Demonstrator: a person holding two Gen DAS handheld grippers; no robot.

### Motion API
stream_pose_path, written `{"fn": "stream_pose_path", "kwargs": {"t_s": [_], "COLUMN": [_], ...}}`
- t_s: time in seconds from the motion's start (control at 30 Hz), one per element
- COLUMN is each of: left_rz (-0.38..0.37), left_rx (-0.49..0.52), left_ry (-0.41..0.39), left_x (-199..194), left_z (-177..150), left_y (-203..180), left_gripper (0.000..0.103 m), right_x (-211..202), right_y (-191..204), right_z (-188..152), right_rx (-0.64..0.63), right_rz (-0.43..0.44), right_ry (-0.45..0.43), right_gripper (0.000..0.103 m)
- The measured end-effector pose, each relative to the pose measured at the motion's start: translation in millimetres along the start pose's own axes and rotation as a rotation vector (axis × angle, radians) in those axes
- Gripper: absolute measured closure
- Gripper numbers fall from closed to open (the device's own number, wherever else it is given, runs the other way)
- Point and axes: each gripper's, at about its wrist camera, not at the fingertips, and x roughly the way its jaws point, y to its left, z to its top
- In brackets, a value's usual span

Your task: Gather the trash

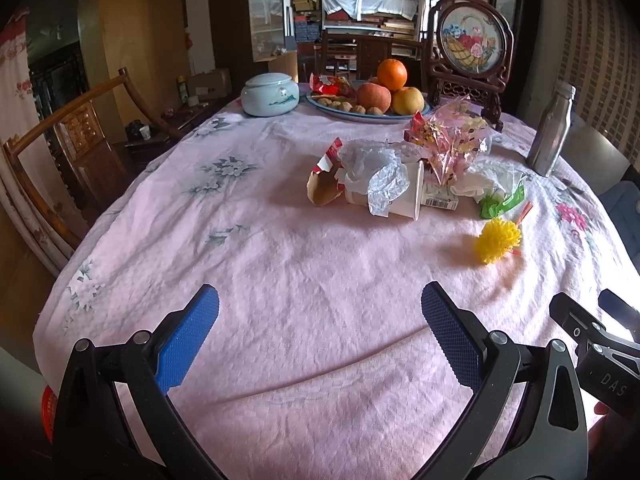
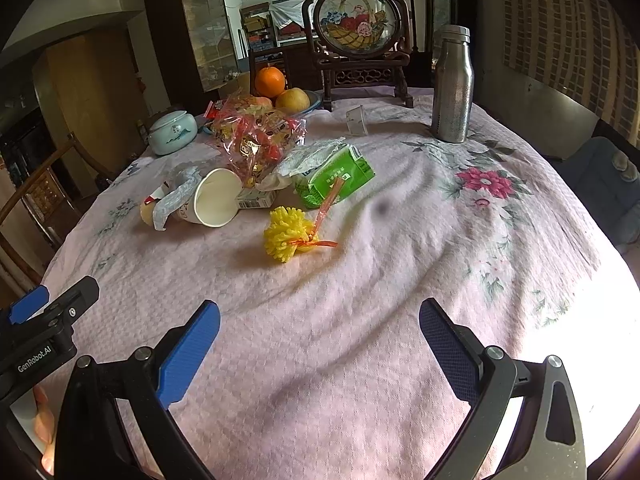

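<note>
L gripper [image 1: 320, 312] & R gripper [image 2: 320, 320] both spread wide, empty, above pink tablecloth [image 2: 360, 360]; trash pile [image 1: 400, 176] w/ paper cup [image 2: 214, 198] ahead

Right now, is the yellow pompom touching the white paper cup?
Apart. In the right wrist view, bare pink tablecloth shows between the yellow pompom and the white paper cup lying on its side; the left wrist view shows the same gap.

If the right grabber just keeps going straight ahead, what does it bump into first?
Most likely the yellow pom-pom. The right gripper is open over bare tablecloth, and the pom-pom lies nearest ahead, slightly left of centre. Depth is hard to judge, so it might just slip past toward the green packet.
</note>
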Motion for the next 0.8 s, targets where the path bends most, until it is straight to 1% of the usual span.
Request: {"fn": "stream_pose_path", "kwargs": {"t_s": [0.8], "left_rz": [-0.001], "left_rx": [0.001], "left_ry": [0.0], "left_x": [0.2], "left_z": [-0.6], "left_y": [0.1], "left_gripper": [0.006], "right_x": [0.9], "right_y": [1.5], "right_z": [-1.4], "right_rx": [0.001], "right_rz": [0.005], "right_ry": [0.001], "right_gripper": [0.005]}}
